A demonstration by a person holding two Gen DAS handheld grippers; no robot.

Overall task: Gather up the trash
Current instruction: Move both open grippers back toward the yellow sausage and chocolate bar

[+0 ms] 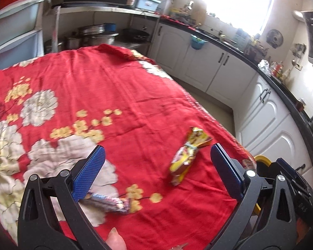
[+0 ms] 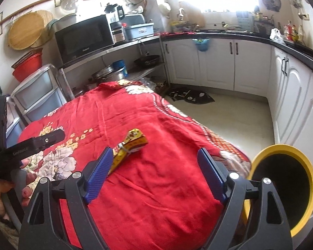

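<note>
Two grippers, both jaws spread wide, nothing held. Left gripper (image 1: 157, 166) hovers over red floral cloth (image 1: 119, 87); yellow wrapper (image 1: 186, 156) lies between its fingers, nearer right one, not touching. Pink-blue wrapper (image 1: 108, 202) on cloth just by left finger, blurred. Right gripper (image 2: 154, 174) above cloth w/ same yellow wrapper (image 2: 129, 145) beside its left finger. Yellow-rimmed bin (image 2: 290, 187) off cloth's right edge, close to wrapper. Cloth beyond wrapper bare to far edge.

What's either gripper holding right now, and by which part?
Nothing. Left gripper and right gripper are both open and empty. The yellow wrapper and striped wrapper lie loose on the cloth.
</note>
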